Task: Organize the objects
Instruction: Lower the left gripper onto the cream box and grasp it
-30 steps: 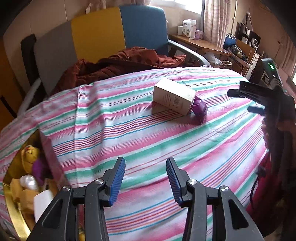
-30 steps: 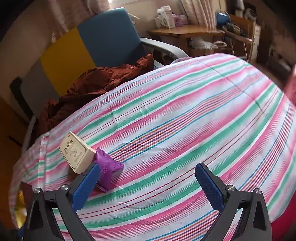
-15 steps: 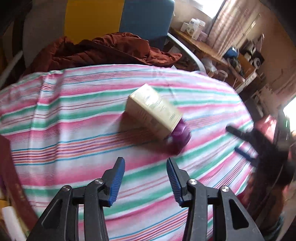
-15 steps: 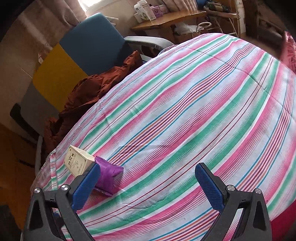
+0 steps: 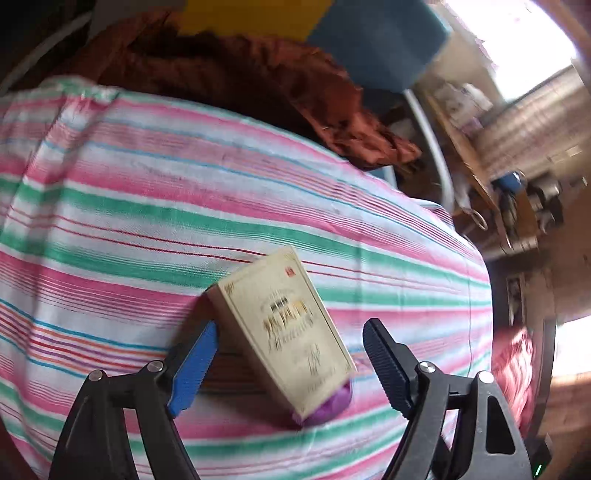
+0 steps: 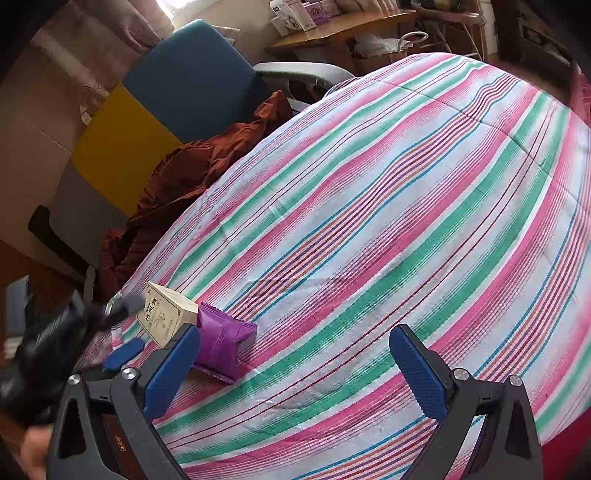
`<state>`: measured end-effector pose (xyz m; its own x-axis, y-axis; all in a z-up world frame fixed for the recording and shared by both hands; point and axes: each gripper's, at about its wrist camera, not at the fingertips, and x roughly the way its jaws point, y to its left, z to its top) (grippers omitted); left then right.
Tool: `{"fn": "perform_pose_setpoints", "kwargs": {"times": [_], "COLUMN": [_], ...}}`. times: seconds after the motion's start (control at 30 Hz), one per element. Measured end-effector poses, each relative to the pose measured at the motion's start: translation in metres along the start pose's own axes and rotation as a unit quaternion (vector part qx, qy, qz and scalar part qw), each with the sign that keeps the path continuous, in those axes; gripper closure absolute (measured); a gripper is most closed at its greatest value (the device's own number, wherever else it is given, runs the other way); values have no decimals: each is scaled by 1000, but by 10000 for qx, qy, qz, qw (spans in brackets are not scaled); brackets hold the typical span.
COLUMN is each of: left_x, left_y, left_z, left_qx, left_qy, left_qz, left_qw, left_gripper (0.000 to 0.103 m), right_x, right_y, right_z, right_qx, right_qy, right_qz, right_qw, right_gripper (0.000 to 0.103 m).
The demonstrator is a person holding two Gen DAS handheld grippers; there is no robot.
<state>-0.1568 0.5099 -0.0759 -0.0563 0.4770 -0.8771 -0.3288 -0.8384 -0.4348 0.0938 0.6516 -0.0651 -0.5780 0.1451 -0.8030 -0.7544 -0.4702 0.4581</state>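
Observation:
A cream cardboard box [image 5: 286,325] lies on the striped tablecloth [image 5: 147,206], its near end resting on a purple snack packet [image 5: 332,404]. My left gripper [image 5: 290,363] is open, its jaws on either side of the box and just above it. In the right wrist view the box [image 6: 164,314] and the purple packet [image 6: 223,343] lie at the lower left, with the left gripper [image 6: 123,326] hovering over the box. My right gripper [image 6: 295,373] is open and empty above the bare cloth, to the right of the packet.
A rust-brown garment [image 5: 258,81] lies on the blue and yellow chair [image 6: 192,85] behind the table. A wooden desk [image 6: 343,33] with boxes stands at the back. The table edge drops off on the right [image 5: 487,295].
My left gripper has moved forward and down over the box and opened wider, so the box now lies between its jaws. The right gripper has stayed about where it was.

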Motion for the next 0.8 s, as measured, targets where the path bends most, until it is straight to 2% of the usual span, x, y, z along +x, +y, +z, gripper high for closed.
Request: {"fn": "perform_pose_setpoints", "kwargs": {"times": [0.1,0.2,0.3,0.4,0.47,0.57,0.67,0.8], "left_x": [18,36,32,25,19,9,-1,-24], "left_y": [0,2,4,8,4,-3,6,38], "left_z": [6,6,2,-6,-15,-40,-60,-79], "left_qx": [-187,-152,59,437,881,1679,1932,1876], "left_qy": [189,442,356,382,431,535,502,362], "left_qz": [136,326,235,190,189,189,172,241], "left_qw": [9996,9984,9991,9981,9950,9842,9797,9813], "left_gripper": [21,22,25,33,38,43,44,44], "right_x": [2,6,10,11,13,16,20,31], "right_y": [0,1,0,-2,-2,-2,3,14], "right_z": [1,0,0,1,1,0,-2,-10], "right_qx": [-13,-44,-49,-38,-35,-95,-291,-582], "right_qy": [21,76,157,196,220,291,414,660], "right_qz": [-53,-88,-114,-163,-214,-257,-262,-132], "right_qw": [10000,9999,9998,9997,9995,9992,9984,9960], "right_gripper": [0,0,0,0,0,0,0,0]}}
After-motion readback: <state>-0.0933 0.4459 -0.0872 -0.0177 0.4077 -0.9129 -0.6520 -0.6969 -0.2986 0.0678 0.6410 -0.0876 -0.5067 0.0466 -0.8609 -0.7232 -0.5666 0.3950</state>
